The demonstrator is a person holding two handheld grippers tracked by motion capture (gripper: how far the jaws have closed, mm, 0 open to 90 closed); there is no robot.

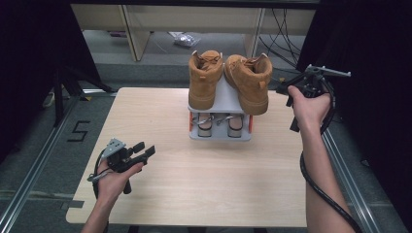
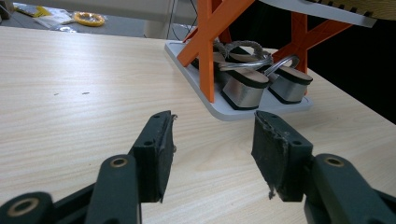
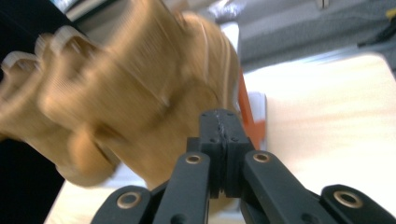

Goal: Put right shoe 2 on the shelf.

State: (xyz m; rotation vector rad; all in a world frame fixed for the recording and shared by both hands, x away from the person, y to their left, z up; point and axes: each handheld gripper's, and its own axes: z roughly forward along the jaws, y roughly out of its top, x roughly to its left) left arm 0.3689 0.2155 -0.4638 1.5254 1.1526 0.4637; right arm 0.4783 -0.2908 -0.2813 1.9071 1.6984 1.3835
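Right gripper (image 3: pixel 219 122), jaws together, faces blurred boot (image 3: pixel 140 93).

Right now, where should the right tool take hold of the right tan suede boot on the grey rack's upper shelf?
Grip the right tan suede boot by its padded ankle collar, coming from the right: the collar opening faces up, clear of the neighbouring boot.

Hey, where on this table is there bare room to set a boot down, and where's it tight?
Bare wood runs along the table from the near edge to the shoe rack, between the left gripper and the person's right forearm, and left of the rack. It is crowded around the boots, where the right gripper sits shut beside the right boot.
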